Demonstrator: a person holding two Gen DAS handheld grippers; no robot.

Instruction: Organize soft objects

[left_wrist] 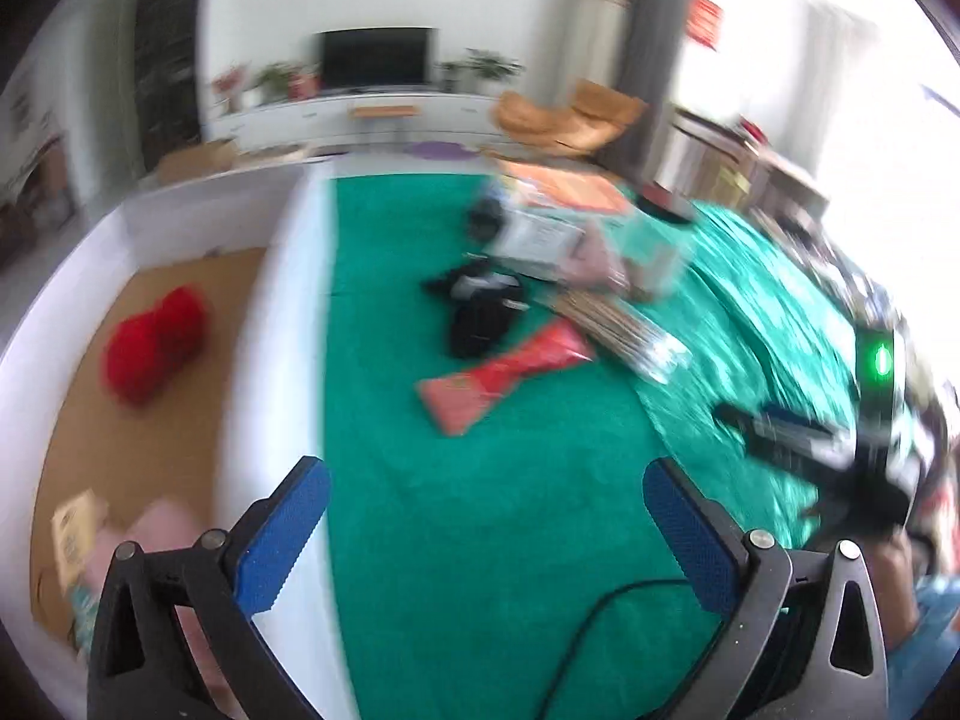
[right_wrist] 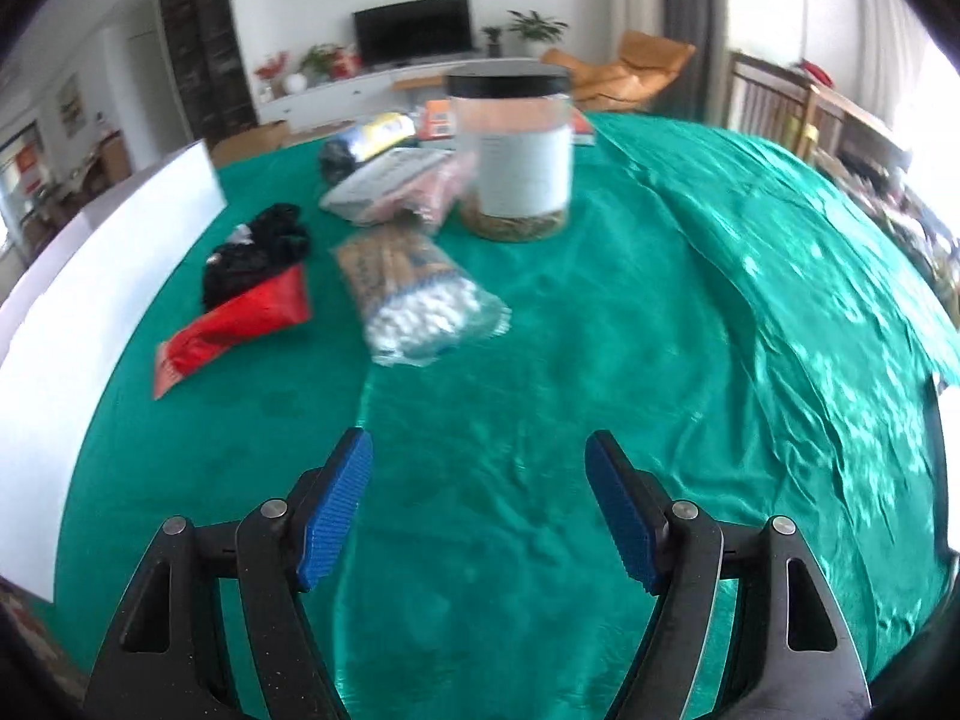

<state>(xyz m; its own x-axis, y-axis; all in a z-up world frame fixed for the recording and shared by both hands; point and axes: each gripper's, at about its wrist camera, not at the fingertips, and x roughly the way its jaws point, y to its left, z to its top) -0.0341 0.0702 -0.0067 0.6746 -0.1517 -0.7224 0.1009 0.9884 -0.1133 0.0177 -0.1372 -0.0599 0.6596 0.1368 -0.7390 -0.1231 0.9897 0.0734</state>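
My left gripper (left_wrist: 486,516) is open and empty above the green tablecloth (left_wrist: 480,480), right beside the white box wall (left_wrist: 282,324). A red soft object (left_wrist: 156,342) and a pink soft item (left_wrist: 162,528) lie inside the box. On the cloth lie a black cloth bundle (left_wrist: 480,312) and a red pouch (left_wrist: 504,375). My right gripper (right_wrist: 479,480) is open and empty over bare cloth (right_wrist: 540,420); it also shows at the right of the left wrist view (left_wrist: 798,438). Ahead of it lie the black bundle (right_wrist: 258,255), the red pouch (right_wrist: 234,324) and a bag of cotton swabs (right_wrist: 414,294).
A clear jar with a black lid (right_wrist: 516,150) stands behind the swab bag, with packets (right_wrist: 396,186) beside it. The white box (right_wrist: 90,300) runs along the left. A black cable (left_wrist: 600,630) lies on the cloth near my left gripper. Chairs and a TV stand behind.
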